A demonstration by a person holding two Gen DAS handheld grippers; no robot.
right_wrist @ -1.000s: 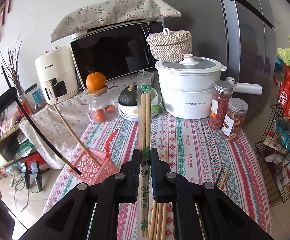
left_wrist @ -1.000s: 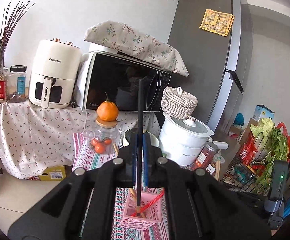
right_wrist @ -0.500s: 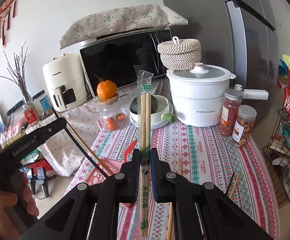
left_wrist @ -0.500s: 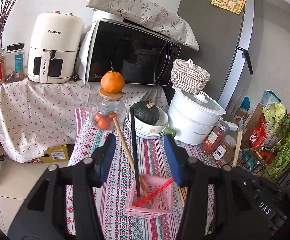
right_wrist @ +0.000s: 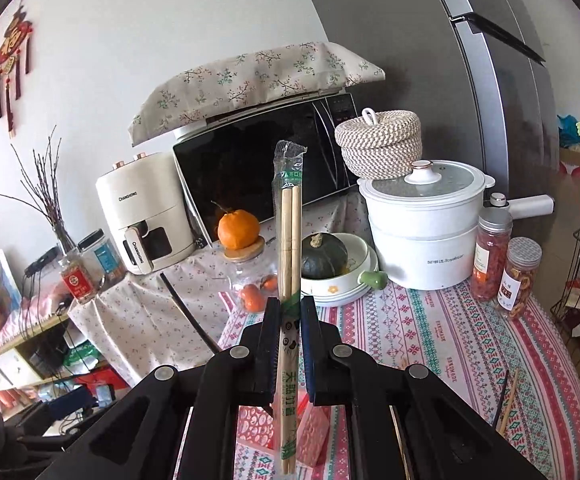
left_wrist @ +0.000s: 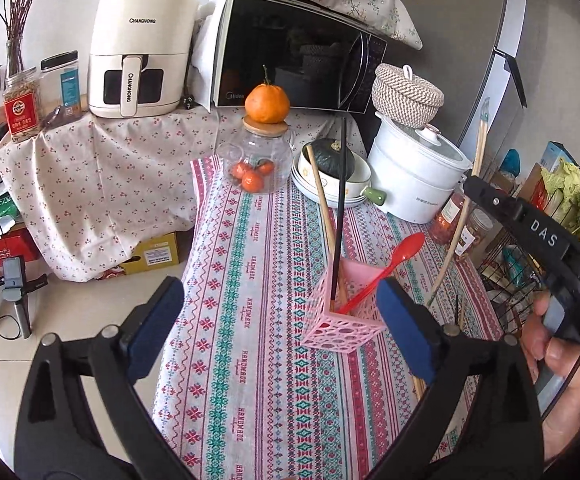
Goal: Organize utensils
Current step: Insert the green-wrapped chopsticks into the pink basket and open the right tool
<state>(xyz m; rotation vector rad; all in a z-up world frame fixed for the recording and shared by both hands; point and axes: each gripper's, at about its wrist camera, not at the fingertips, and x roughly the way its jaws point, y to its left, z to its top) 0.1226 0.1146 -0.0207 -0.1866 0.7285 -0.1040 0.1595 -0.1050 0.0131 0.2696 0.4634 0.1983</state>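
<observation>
A pink perforated basket (left_wrist: 344, 320) stands on the patterned tablecloth (left_wrist: 250, 280). It holds a black chopstick (left_wrist: 339, 208), a wooden chopstick (left_wrist: 324, 216) and a red spoon (left_wrist: 386, 270). My left gripper (left_wrist: 282, 328) is open and empty, its jaws wide apart, just in front of the basket. My right gripper (right_wrist: 290, 320) is shut on a wrapped pair of bamboo chopsticks (right_wrist: 289, 248), held upright above the basket (right_wrist: 310, 436), which is mostly hidden under it. The right gripper also shows in the left wrist view (left_wrist: 470, 184) with the wrapped pair (left_wrist: 476, 160).
Behind the basket stand a glass jar (left_wrist: 260, 160) topped by an orange, stacked bowls with a dark squash (left_wrist: 332, 156), a white cooker (left_wrist: 414, 176) and two spice jars (right_wrist: 506, 260). Loose chopsticks (right_wrist: 506, 404) lie at the table's right. The table's left edge drops to the floor.
My left gripper let go of the black chopstick, which now stands in the basket, opened wide and drew back. My right gripper rose and moved over the basket with the wrapped chopsticks.
</observation>
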